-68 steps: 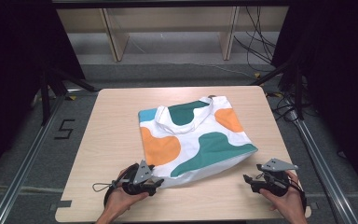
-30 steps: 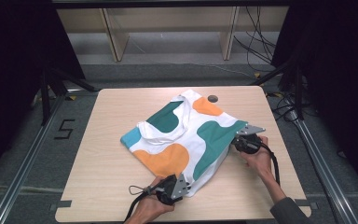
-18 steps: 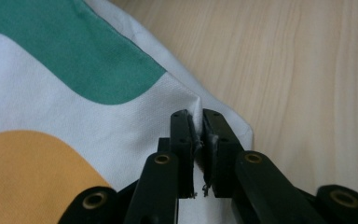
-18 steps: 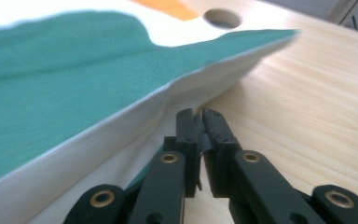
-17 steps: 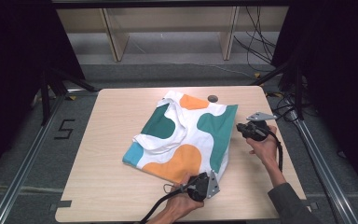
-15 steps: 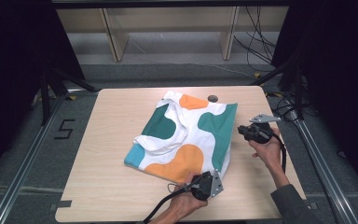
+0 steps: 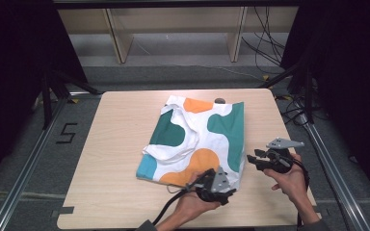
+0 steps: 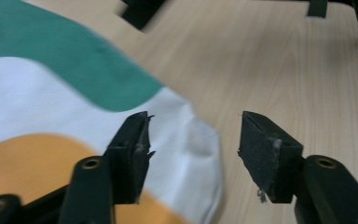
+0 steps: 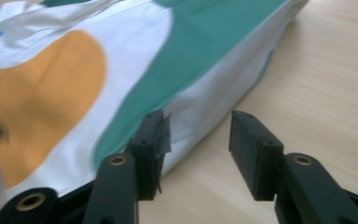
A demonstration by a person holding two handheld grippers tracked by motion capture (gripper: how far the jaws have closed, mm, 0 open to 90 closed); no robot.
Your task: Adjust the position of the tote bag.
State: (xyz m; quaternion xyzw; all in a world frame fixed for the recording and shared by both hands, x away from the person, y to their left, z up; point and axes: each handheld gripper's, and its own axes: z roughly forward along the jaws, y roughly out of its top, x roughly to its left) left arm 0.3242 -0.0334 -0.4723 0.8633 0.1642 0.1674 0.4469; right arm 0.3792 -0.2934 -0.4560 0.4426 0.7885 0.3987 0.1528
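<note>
A cloth tote bag [image 7: 197, 139] with white, green, orange and blue patches lies flat on the wooden table [image 7: 111, 144], right of the middle, its handles across its left half. My left gripper [image 7: 227, 190] is at the bag's near right corner. Its jaws have just been opening, and in the left gripper view [image 8: 193, 130] they stand apart over the white corner of the bag [image 8: 51, 93] without pressing it. My right gripper [image 7: 253, 160] is just right of the bag's right edge. Its jaws [image 9: 198, 123] have also just been opening, beside the bag's side [image 9: 98, 60], with bare table between them.
A small dark round thing [image 7: 219, 100] sits at the table's far edge behind the bag. Bare table spreads left of the bag. Wooden shelving [image 7: 173, 29] stands beyond the table, cables lie on the floor at the right, and a "5" mark [image 7: 67, 133] is on the floor at the left.
The bag was swung round to the right with both grippers shut on it. Both have now let go, opened and drawn back a little; the bag lies still.
</note>
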